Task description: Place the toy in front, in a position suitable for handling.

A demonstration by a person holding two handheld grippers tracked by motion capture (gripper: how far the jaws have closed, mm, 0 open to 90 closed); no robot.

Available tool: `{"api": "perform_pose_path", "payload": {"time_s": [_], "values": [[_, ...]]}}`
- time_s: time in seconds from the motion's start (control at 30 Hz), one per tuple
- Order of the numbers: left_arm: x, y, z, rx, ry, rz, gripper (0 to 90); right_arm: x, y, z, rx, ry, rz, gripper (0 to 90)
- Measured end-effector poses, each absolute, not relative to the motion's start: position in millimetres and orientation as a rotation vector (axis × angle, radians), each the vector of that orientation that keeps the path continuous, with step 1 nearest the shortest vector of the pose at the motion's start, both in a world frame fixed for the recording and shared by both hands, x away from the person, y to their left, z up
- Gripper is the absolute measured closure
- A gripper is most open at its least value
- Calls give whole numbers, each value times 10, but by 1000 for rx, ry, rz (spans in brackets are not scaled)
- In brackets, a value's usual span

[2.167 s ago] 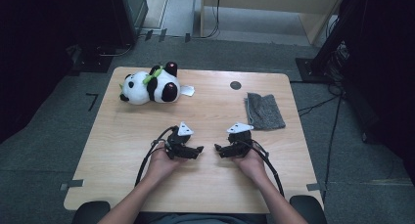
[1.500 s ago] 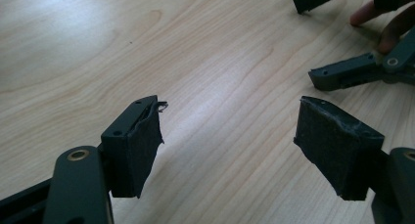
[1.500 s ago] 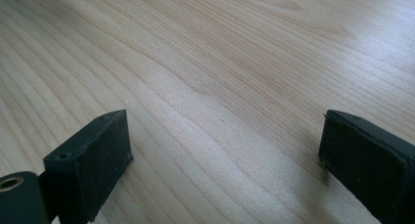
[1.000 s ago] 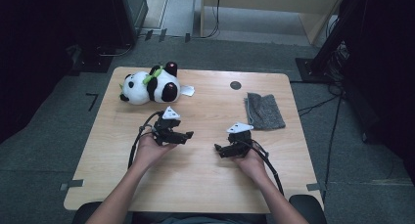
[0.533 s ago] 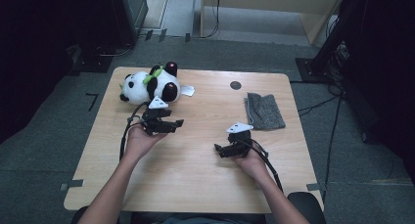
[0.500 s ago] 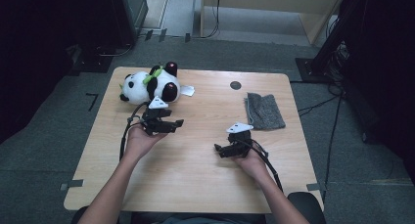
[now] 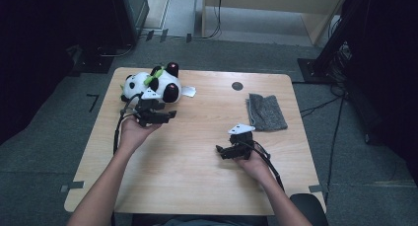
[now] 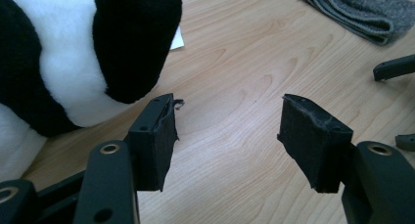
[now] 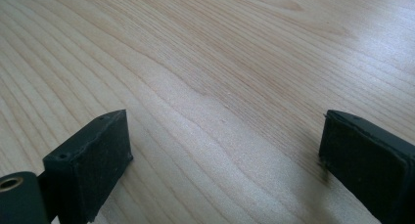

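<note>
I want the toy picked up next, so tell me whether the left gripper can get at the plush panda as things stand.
Probably yes. The left gripper sits right beside the plush panda, jaws apart with nothing between them and only bare table in front. Its jaws have just been closing, so it may need to reopen.

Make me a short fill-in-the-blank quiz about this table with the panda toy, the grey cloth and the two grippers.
1. The left gripper hovers just in front of the plush ____.
2. Nothing sits between the left gripper's fingers; below the gap is bare ____.
3. The folded cloth is ____ in colour.
4. The right gripper has its fingers spread ____ over the table.

Missing words: panda; wood; grey; open
</note>
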State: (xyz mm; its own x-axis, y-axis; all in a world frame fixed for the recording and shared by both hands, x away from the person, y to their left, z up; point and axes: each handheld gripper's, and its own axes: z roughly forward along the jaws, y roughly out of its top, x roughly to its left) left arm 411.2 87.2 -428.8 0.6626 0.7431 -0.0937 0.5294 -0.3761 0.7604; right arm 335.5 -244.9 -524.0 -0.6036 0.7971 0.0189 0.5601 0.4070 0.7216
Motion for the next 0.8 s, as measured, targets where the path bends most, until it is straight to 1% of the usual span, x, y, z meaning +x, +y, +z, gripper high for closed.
{"api": "perform_pose_path", "payload": {"time_s": [0.13, 0.27, 0.43, 0.73, 0.8], "values": [[4149, 902, -4260, 2074, 984, 347, 384, 3352, -2446, -5242, 1177, 2337, 1015, 48], [4200, 953, -4220, 2067, 982, 342, 421, 3351, -2446, -5242, 1178, 2338, 1014, 48], [4271, 1053, -4157, 2077, 965, 377, 419, 3346, -2442, -5242, 1180, 2335, 1015, 48], [4443, 1222, -4057, 2045, 1002, 391, 420, 3342, -2440, -5241, 1186, 2335, 1013, 48], [4508, 1252, -4031, 2044, 1024, 404, 407, 3342, -2440, -5241, 1185, 2335, 1013, 48]]}}
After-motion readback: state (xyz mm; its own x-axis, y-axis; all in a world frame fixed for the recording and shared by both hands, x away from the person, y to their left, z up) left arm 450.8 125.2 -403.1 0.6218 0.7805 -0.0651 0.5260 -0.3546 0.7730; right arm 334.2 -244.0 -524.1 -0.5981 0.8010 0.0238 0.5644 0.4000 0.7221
